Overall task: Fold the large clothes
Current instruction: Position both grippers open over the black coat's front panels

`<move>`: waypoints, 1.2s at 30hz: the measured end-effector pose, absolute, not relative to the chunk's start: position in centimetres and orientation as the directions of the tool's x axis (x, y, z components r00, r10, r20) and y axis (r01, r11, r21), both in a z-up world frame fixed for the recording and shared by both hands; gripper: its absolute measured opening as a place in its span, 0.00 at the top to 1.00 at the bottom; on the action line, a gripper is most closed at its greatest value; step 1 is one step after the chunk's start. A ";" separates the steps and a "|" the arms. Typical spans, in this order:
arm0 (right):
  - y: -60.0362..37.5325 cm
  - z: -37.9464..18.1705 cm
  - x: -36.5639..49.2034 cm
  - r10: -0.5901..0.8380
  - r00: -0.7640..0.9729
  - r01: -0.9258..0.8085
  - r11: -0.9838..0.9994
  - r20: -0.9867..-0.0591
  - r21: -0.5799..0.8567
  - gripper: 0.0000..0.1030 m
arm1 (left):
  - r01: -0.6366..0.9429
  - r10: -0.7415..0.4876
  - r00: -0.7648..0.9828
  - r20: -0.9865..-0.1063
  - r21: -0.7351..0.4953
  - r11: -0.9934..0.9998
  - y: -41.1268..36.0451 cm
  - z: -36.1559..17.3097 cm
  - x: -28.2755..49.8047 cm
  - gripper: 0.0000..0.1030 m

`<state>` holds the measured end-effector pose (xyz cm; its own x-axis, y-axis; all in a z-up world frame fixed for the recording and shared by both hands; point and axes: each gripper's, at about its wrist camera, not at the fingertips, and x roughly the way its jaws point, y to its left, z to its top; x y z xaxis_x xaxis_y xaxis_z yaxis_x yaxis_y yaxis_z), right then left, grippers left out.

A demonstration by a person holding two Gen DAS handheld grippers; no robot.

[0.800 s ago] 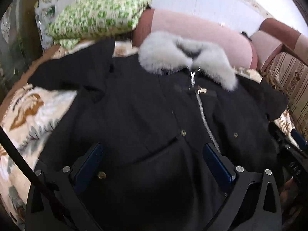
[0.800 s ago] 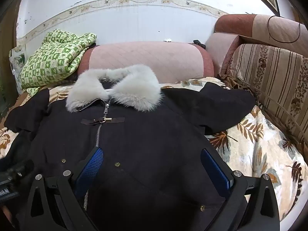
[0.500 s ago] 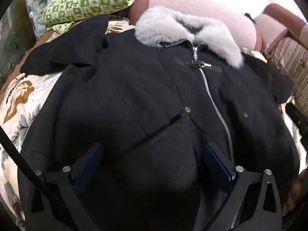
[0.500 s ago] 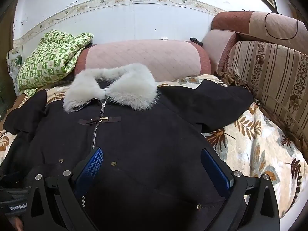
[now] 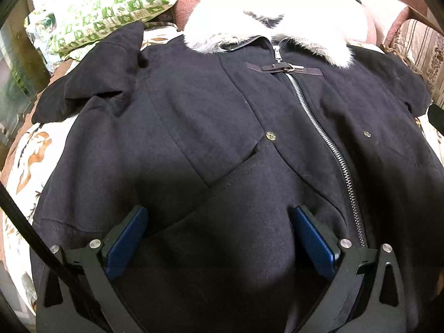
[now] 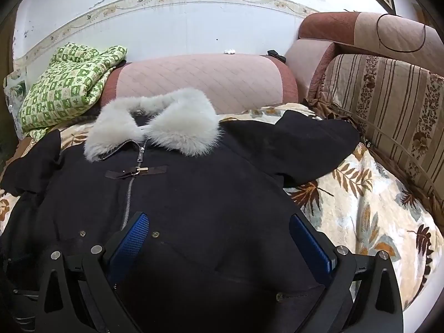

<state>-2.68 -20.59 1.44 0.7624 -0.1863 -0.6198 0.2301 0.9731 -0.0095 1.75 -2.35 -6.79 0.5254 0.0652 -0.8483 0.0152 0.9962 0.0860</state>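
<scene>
A large black coat (image 5: 211, 127) with a white fur collar (image 5: 266, 19) lies face up and zipped on a leaf-patterned bed cover; it also shows in the right wrist view (image 6: 199, 194), collar (image 6: 155, 122) at the far end. My left gripper (image 5: 219, 216) is open, low over the coat's lower left front by the pocket flap. My right gripper (image 6: 219, 224) is open over the lower right front, right of the zipper (image 6: 127, 194). Both sleeves are spread outward. The coat's hem is hidden under the grippers.
A green patterned quilt (image 6: 66, 88) lies at the far left. A pink bolster (image 6: 199, 80) runs behind the collar. A striped sofa back (image 6: 388, 105) stands on the right. The leaf-patterned cover (image 6: 360, 211) shows right of the coat.
My left gripper has moved forward and down toward the coat, so the coat fills more of its view. My right gripper has shifted slightly forward. Both stay open.
</scene>
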 end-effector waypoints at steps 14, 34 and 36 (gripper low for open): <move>-20.4 1.5 -2.7 -0.216 0.759 0.243 0.969 -0.614 -0.041 0.01 | 0.028 0.098 0.574 -0.813 0.139 0.990 -2.7 -6.6 0.8 0.00; -19.6 1.3 -2.5 -0.217 0.756 0.221 0.973 -0.617 -0.072 0.01 | -0.019 0.016 0.665 -0.746 0.004 1.000 -1.4 -1.8 0.1 0.22; -19.5 1.2 -2.4 -0.216 0.755 0.219 0.973 -0.619 -0.073 0.01 | -0.044 0.019 0.682 -0.731 -0.015 0.999 -0.5 -0.9 -0.1 0.22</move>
